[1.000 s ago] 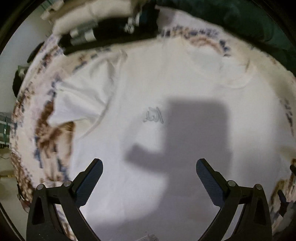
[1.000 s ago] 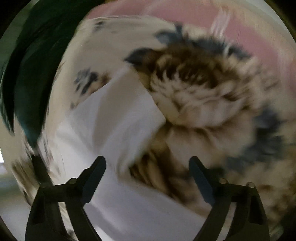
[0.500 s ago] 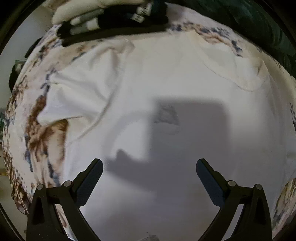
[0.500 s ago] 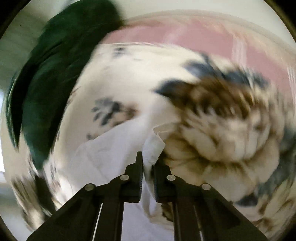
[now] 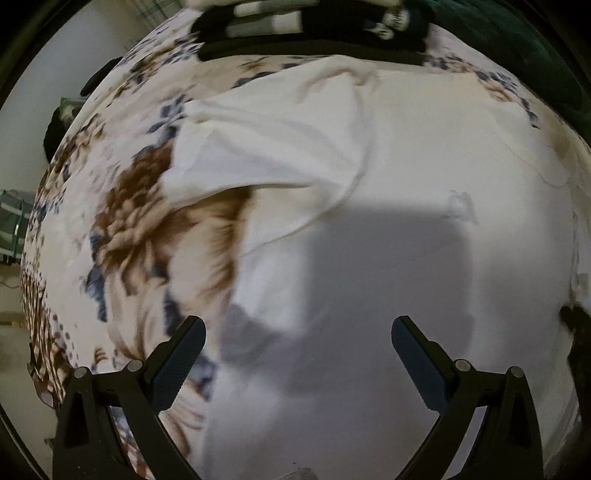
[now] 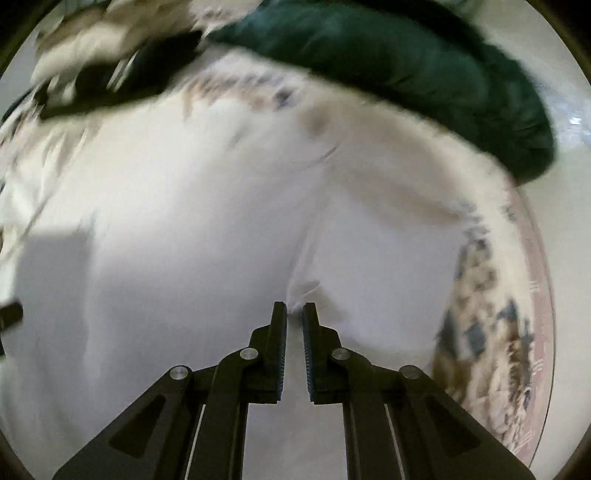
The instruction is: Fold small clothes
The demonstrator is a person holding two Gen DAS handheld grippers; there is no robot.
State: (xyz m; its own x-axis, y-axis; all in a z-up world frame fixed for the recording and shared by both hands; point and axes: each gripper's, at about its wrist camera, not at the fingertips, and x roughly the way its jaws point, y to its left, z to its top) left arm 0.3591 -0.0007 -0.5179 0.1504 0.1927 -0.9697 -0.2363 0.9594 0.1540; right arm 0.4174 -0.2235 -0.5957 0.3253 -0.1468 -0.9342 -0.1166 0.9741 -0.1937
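We see the right claw (image 6: 294,314), having just carried 1 sleeve inward, pinching the white shirt (image 6: 221,221) at its tips though its jaws have just eased slightly, while the left claw (image 5: 298,332) hangs released above it.

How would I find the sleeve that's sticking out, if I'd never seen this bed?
Start at the flowery bedspread with big brown blooms. A white T-shirt lies spread on it. Its sleeve pokes out sideways over a brown flower, below the dark clothes pile: plain white, the only part overhanging the pattern.

Left gripper (image 5: 298,345) agape, right gripper (image 6: 294,314) pinching.
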